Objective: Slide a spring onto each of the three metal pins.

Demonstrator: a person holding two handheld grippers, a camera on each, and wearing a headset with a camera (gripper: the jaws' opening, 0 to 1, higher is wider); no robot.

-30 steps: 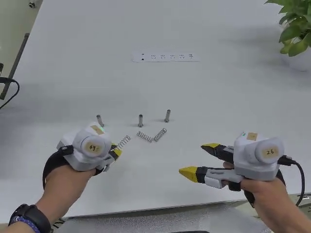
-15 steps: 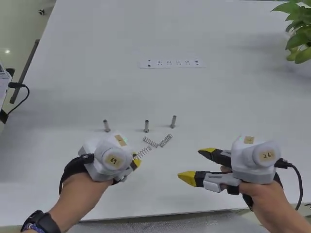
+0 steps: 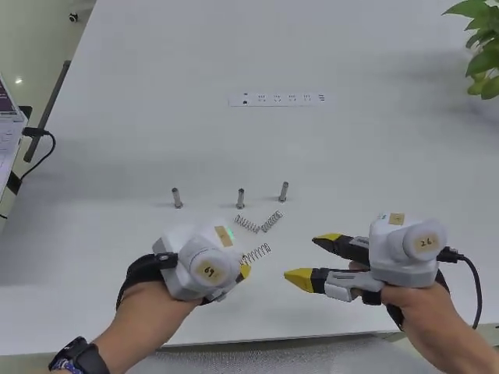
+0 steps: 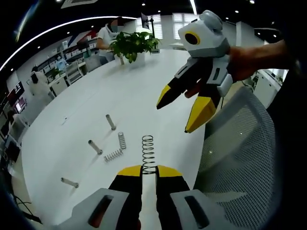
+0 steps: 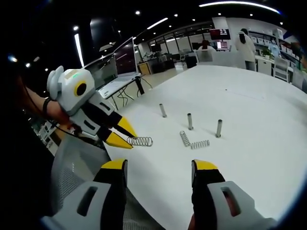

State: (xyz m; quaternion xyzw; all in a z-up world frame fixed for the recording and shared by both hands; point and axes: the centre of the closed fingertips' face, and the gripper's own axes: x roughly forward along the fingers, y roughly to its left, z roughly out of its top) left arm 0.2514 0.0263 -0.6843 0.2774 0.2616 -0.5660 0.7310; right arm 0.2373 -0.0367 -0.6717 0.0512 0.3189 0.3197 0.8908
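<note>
Three short metal pins stand upright in a row on the white table: left pin, middle pin, right pin. Two loose springs lie in a V just in front of the middle and right pins. My left gripper is shut on a third spring, held above the table in front of the pins; that held spring sticks out from the yellow tips. My right gripper stands open to the right with nothing between its fingers, pointing left toward the left gripper.
A white power strip lies farther back on the table. A green plant stands at the far right corner. A mesh chair back sits by the near table edge. People stand in the background office.
My left gripper, holding its spring, has moved right and toward the near edge, closer to the right gripper. The head camera has shifted. The right gripper has barely moved.
</note>
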